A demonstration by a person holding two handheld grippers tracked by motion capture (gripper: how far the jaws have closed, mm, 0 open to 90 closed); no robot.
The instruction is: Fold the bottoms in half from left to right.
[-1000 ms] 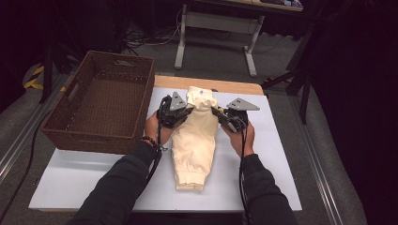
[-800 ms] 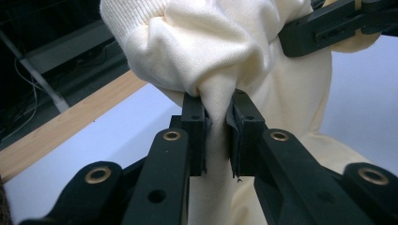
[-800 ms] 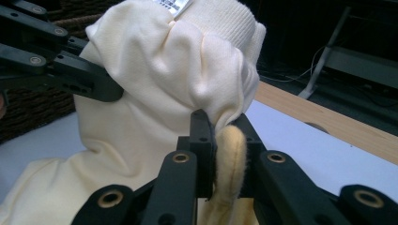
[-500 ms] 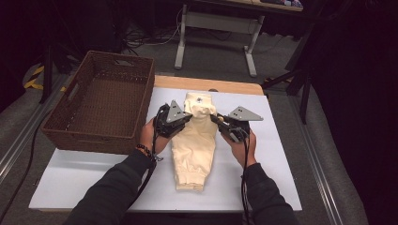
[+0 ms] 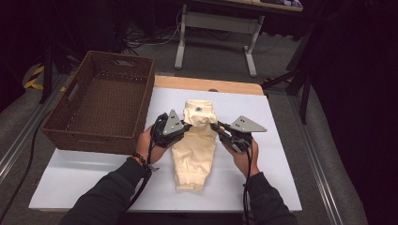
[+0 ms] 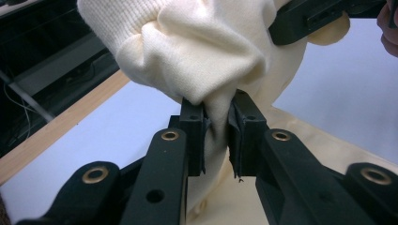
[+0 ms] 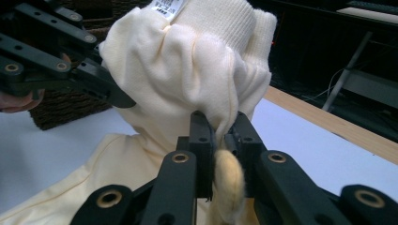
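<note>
A cream knit garment (image 5: 195, 157) lies lengthwise on the white table top (image 5: 267, 110). Its far ribbed end is lifted and bunched between the two grippers. My left gripper (image 5: 187, 125) is shut on a fold of the cloth at that end's left side; in the left gripper view the jaws (image 6: 217, 119) squeeze the cream fabric (image 6: 202, 51). My right gripper (image 5: 217, 126) is shut on the right side, where cloth (image 7: 187, 61) is pinched between its jaws (image 7: 220, 126). The near cuffed end lies flat on the table.
A brown wicker basket (image 5: 61, 136) stands at the table's left, close to the left hand. A wooden strip (image 5: 206, 84) runs along the far edge. White table surface lies bare to the right of the garment and in front of the basket.
Both grippers have moved toward the person's side, bringing the garment's far end with them. That end now stands lifted and bunched over the middle of the cloth.
</note>
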